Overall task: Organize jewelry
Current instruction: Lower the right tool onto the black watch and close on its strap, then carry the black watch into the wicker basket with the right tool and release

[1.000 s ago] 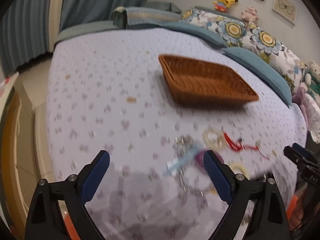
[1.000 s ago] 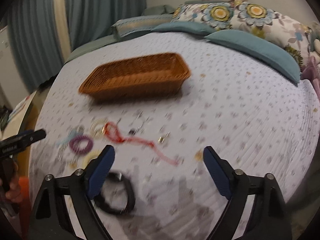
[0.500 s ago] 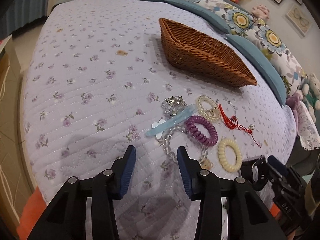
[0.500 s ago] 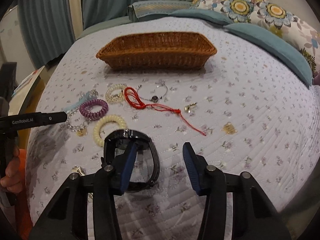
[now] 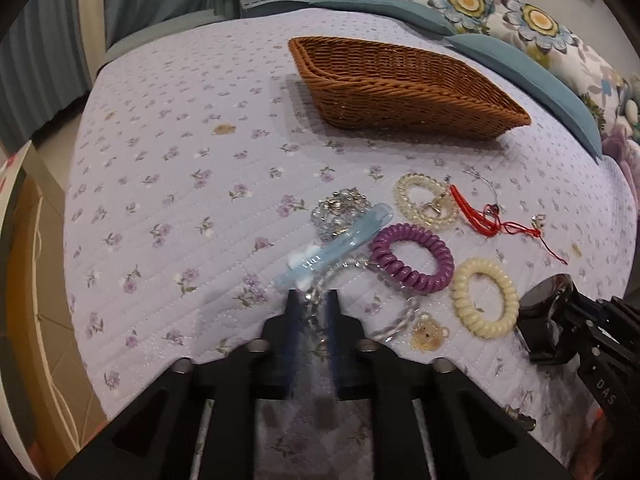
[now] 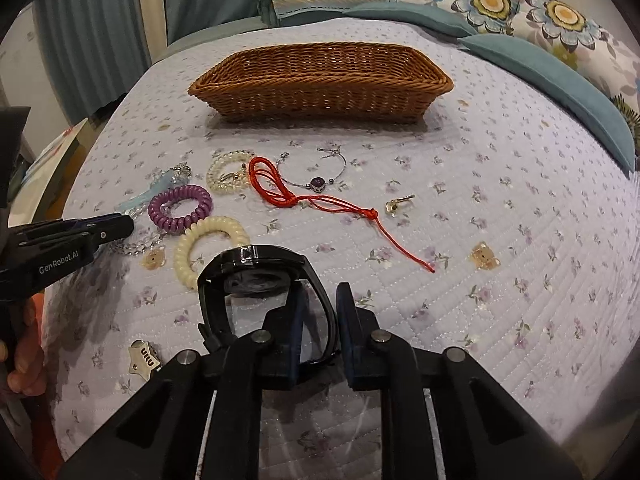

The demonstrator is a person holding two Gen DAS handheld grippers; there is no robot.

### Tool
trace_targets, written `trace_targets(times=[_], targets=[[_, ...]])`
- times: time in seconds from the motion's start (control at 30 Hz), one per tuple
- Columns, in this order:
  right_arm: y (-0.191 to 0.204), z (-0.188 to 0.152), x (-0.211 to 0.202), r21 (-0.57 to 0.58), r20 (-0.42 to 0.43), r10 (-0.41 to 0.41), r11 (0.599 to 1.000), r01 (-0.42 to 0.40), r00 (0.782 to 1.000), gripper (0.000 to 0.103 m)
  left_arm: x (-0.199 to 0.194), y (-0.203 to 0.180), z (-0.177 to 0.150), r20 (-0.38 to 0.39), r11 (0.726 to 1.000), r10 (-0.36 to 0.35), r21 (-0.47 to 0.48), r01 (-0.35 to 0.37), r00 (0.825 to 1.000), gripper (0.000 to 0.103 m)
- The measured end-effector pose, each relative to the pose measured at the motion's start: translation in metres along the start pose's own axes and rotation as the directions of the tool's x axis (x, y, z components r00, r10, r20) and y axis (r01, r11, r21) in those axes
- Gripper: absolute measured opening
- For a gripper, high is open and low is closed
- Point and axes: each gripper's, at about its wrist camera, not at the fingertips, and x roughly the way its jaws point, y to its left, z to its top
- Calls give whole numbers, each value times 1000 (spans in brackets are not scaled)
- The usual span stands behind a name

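Note:
My left gripper (image 5: 313, 303) is shut on a clear bead chain (image 5: 394, 325) with a bear charm, low on the quilt. My right gripper (image 6: 320, 322) is shut on the strap of a black watch (image 6: 256, 264); that watch also shows in the left wrist view (image 5: 540, 300). A wicker basket (image 6: 320, 80) (image 5: 400, 80) stands empty at the back. Between lie a purple coil band (image 5: 412, 258) (image 6: 180, 208), a cream coil band (image 5: 486, 298) (image 6: 208, 248), a pale bead bracelet (image 5: 424, 198), a red cord (image 6: 320, 200), a blue hair clip (image 5: 336, 248) and a silver bracelet (image 6: 316, 180).
The bed's lilac floral quilt (image 6: 500, 220) drops off at the near and left edges. Blue and floral pillows (image 6: 540, 64) line the back right. Small charms (image 6: 484, 256) and a star clip (image 6: 144, 360) lie loose on the quilt. Curtains (image 6: 100, 20) hang at the left.
Both grippers went from wide open to shut. The left closed on the bead chain, the right closed on the watch strap, after both moved down toward the jewelry.

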Motion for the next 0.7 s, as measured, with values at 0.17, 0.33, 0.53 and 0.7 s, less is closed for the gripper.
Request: trace_targets(times=[0.17, 0.33, 0.53, 0.7], targets=[[-4, -1, -7, 14, 22, 23, 1000, -23, 999, 14, -8, -1, -4, 23, 996, -84, 13, 84, 996, 7], [-7, -1, -12, 27, 34, 33, 999, -34, 999, 13, -25, 2, -3, 60, 970, -242, -14, 244, 968, 7], [-12, -1, -14, 46, 38, 41, 998, -43, 998, 13, -38, 4, -1, 75, 941, -333, -37, 336, 940, 7], [-12, 1, -21, 52, 64, 39, 998, -42, 997, 13, -43, 9, 1, 91, 920, -385, -48, 390, 918, 7]])
